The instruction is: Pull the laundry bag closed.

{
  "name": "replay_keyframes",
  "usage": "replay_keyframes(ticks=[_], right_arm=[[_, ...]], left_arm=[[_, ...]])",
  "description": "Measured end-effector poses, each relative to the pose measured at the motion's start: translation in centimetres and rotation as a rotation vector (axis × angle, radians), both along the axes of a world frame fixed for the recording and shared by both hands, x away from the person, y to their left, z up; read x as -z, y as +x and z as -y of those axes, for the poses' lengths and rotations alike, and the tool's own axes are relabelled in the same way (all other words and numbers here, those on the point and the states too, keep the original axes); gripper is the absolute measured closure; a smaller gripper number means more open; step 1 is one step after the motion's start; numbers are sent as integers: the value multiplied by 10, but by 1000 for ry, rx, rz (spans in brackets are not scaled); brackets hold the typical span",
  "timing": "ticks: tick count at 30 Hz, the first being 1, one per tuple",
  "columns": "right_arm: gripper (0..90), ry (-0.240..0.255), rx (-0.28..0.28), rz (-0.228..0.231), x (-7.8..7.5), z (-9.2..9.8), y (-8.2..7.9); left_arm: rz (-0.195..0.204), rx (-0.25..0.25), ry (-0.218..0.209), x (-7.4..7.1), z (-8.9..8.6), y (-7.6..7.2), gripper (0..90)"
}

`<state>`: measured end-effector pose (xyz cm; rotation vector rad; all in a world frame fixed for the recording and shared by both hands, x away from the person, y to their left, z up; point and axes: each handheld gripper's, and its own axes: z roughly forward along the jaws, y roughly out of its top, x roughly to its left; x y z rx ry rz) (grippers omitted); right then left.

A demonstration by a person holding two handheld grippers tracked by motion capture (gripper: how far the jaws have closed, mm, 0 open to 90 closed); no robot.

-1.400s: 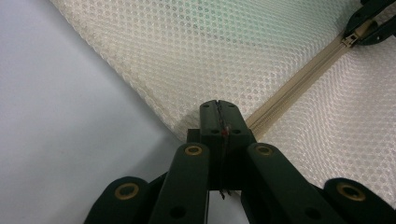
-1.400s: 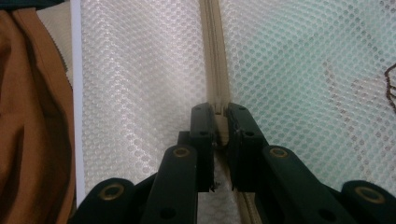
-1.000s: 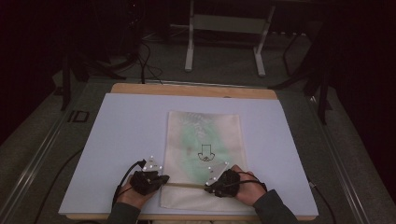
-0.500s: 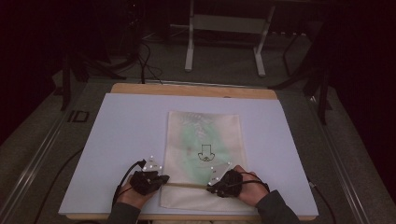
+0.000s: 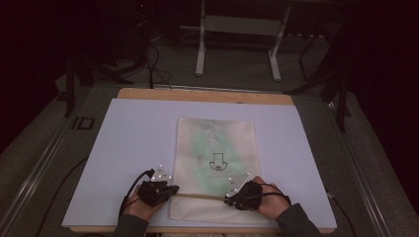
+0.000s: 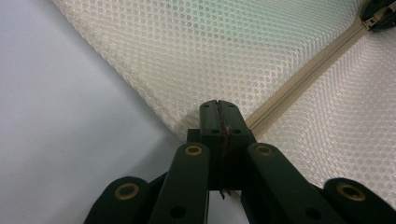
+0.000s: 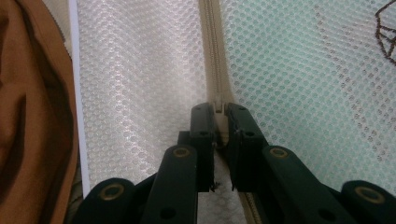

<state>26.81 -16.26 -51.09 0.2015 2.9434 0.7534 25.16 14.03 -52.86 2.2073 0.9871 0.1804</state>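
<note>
Here, a cream mesh bag (image 5: 215, 168) lies flat on a pale lilac sheet (image 5: 128, 148) that covers the wooden table (image 5: 202, 95). It sits at the middle of the sheet and reaches to the near edge. Something green shows through the mesh, and a small dark arrow-shaped mark (image 5: 216, 162) is printed near the centre. A beige zipper (image 5: 200, 196) runs across the bag near its close end.

Left gripper (image 5: 170, 190): at the bag's left edge, right where the zipper ends. In the left gripper view the jaws are pressed fully together at the corner of the mesh (image 6: 219, 103), at the end of the zipper tape (image 6: 303, 77). A thin sliver shows in the seam between them; whether that is fabric I cannot tell.

Right gripper (image 5: 228, 199): farther along the same zipper, near the bag's right side. In the right gripper view the jaws are closed onto the zipper line (image 7: 218, 106), a small pale piece, seemingly the zipper pull, pinched between the tips. Zipper teeth beyond the tips look closed.

Both hands rest low on the sheet, cables trailing back toward the person. A brown sleeve or cloth (image 7: 32, 116) is at the left margin of the right gripper view.
</note>
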Motion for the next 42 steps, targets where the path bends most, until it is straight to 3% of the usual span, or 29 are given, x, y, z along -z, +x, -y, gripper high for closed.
replay_keyframes(ticks=[20, 42], right_arm=[[824, 1, 21, -11, -1, 15, 1], [824, -17, 20, -4, -2, 17, 0]], left_arm=[[0, 0, -1, 0, 0, 0, 893], [2, 0, 2, 0, 0, -1, 893]])
